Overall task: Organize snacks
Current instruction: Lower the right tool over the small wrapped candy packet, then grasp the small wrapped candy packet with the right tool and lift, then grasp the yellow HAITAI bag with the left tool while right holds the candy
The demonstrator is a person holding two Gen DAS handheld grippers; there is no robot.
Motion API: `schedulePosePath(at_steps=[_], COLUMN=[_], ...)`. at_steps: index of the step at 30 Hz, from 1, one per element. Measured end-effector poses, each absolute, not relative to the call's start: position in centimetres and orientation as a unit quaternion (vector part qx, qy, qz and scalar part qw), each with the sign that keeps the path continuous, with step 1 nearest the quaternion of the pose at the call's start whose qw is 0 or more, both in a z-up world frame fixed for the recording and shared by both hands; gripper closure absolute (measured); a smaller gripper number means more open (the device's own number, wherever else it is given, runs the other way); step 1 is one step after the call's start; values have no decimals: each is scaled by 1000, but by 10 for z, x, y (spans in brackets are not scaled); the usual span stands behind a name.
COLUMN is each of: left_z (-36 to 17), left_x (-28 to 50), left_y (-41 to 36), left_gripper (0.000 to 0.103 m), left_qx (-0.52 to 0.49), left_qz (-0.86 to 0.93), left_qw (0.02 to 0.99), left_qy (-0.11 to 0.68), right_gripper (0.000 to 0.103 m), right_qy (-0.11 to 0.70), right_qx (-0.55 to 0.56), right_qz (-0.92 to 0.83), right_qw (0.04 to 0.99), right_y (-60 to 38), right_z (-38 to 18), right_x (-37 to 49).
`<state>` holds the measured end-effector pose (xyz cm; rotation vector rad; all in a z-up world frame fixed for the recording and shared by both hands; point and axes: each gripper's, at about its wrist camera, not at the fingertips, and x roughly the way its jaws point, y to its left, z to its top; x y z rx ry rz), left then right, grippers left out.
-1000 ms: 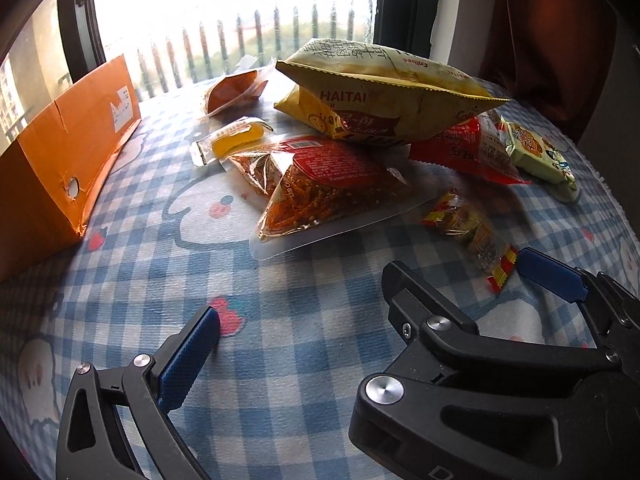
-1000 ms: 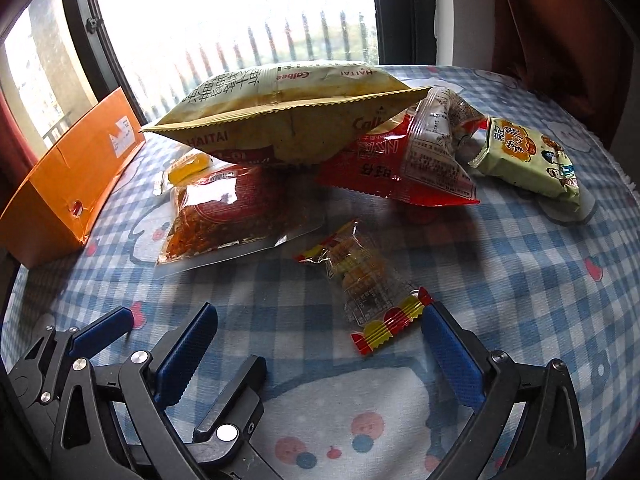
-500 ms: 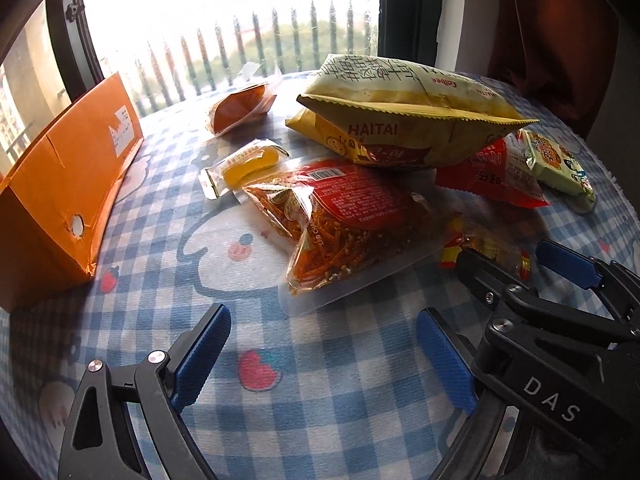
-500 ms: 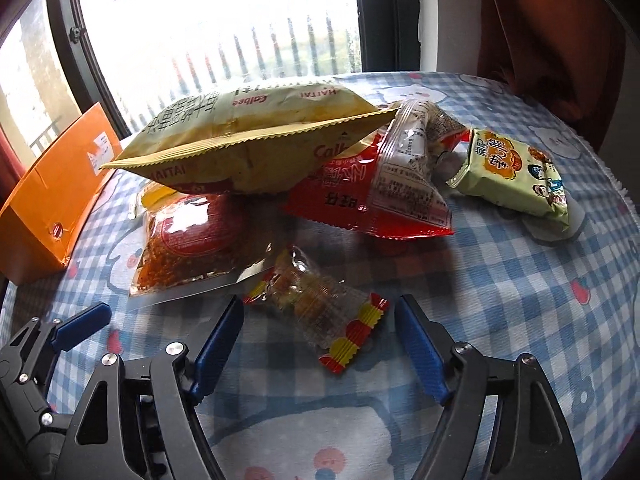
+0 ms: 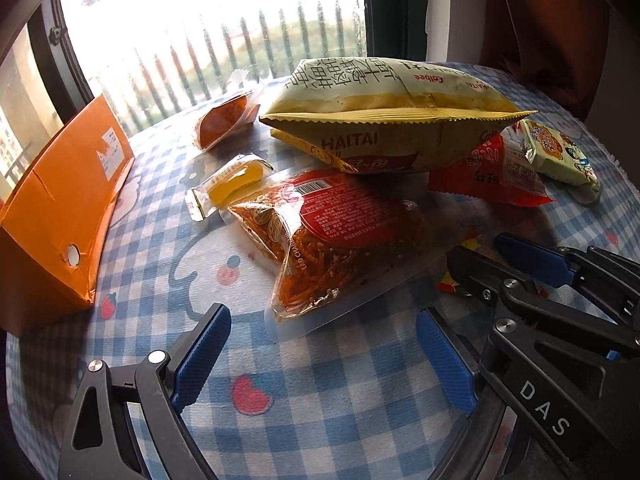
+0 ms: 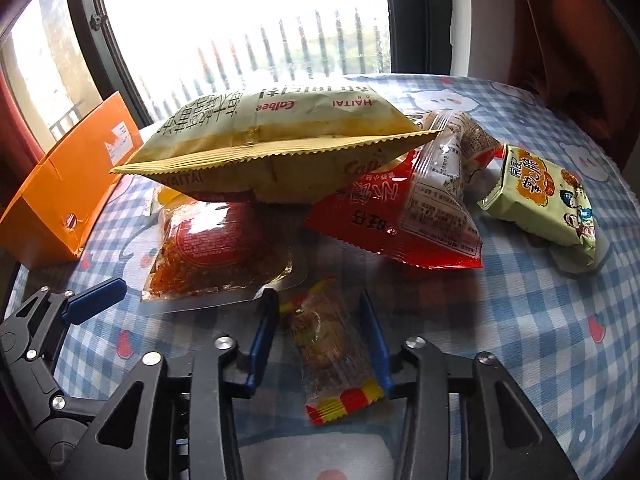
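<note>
Snack packets lie on a blue checked tablecloth [image 5: 320, 380]. My right gripper [image 6: 320, 320] is closing around a small clear candy packet with red-yellow ends [image 6: 328, 344]; its blue pads stand on both sides of it, close to touching. My left gripper [image 5: 320, 356] is open and empty, just short of a red spicy-strips pouch [image 5: 336, 236], which also shows in the right wrist view [image 6: 212, 248]. A big yellow Calbee bag [image 5: 384, 120] [image 6: 272, 140] rests on top of the pile. The right gripper's body [image 5: 560, 300] shows at the right in the left wrist view.
An orange cardboard box [image 5: 60, 208] [image 6: 68, 184] stands at the left. A red packet [image 6: 408, 212], a green noodle packet [image 6: 548, 200], a small yellow packet [image 5: 232, 180] and an orange packet [image 5: 224, 120] lie around the pile. A window is behind.
My right gripper moved forward over the candy packet and its jaws narrowed around it. My left gripper moved forward toward the red pouch, staying open.
</note>
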<state>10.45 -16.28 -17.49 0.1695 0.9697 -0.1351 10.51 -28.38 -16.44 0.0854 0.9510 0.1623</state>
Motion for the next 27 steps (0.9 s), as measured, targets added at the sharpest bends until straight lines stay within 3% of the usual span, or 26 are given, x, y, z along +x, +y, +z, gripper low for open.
schedulePosePath(at_steps=[2, 6, 27], left_z=[-174, -169, -85], left_x=[100, 90, 114], left_y=[-165, -171, -145], left_gripper=[8, 8, 8], left_qx=[81, 87, 60], left_qz=[-68, -68, -75], left_qw=[879, 883, 916], left_qy=[464, 456, 390], right_gripper=[73, 76, 77], right_qy=[456, 455, 369], right_qx=[50, 70, 78], right_qz=[82, 80, 78], right_qw=[885, 884, 923], right_y=[-285, -287, -269], right_z=[-164, -163, -71], right_x=[101, 93, 95])
